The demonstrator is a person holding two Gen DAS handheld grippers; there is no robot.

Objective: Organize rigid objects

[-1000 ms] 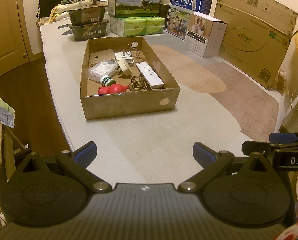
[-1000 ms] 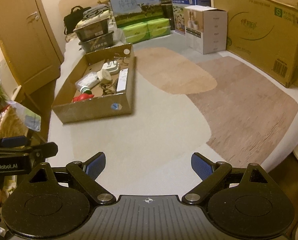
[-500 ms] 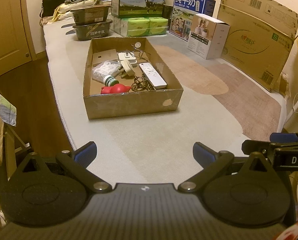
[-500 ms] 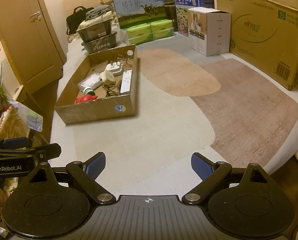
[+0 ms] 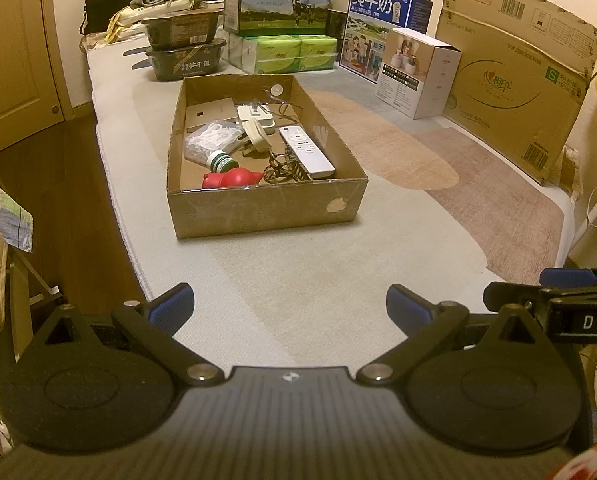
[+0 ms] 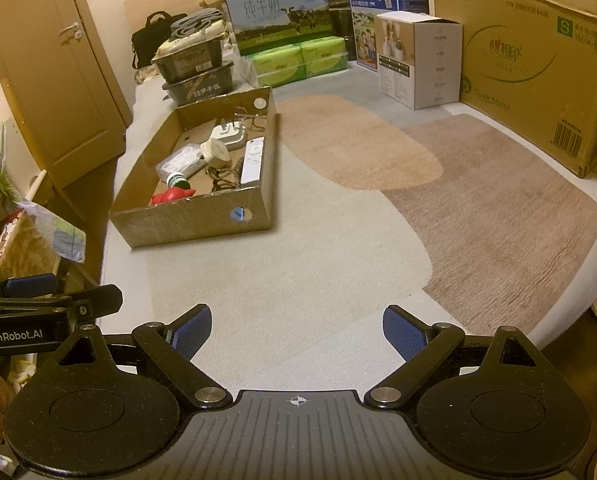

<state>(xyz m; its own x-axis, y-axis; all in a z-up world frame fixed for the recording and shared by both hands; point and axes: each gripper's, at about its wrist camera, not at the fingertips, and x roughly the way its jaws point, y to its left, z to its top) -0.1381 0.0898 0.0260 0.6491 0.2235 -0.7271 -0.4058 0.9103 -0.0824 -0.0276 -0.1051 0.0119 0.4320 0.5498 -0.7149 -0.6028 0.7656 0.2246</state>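
Note:
A shallow cardboard box (image 5: pixel 266 208) (image 6: pixel 194 224) stands on a rug-covered surface. In it lie a white remote (image 5: pixel 306 152) (image 6: pixel 253 159), a red object (image 5: pixel 230 179) (image 6: pixel 173 196), a green-capped bottle (image 5: pixel 221 161), a white plug adapter (image 5: pixel 255 138), a clear bag (image 5: pixel 210 142) and tangled wire (image 5: pixel 282 168). My left gripper (image 5: pixel 290 308) is open and empty, well short of the box. My right gripper (image 6: pixel 297 330) is open and empty, to the box's near right.
Milk cartons (image 5: pixel 278 0), green tissue packs (image 5: pixel 282 52), black trays (image 5: pixel 184 54), a white box (image 5: pixel 418 72) and a big carton (image 5: pixel 514 92) line the far side. The wooden floor (image 5: pixel 58 200) and a door (image 6: pixel 58 60) lie to the left.
Both grippers have moved slightly forward toward the box, which looks a little larger and nearer. Both stay open and empty.

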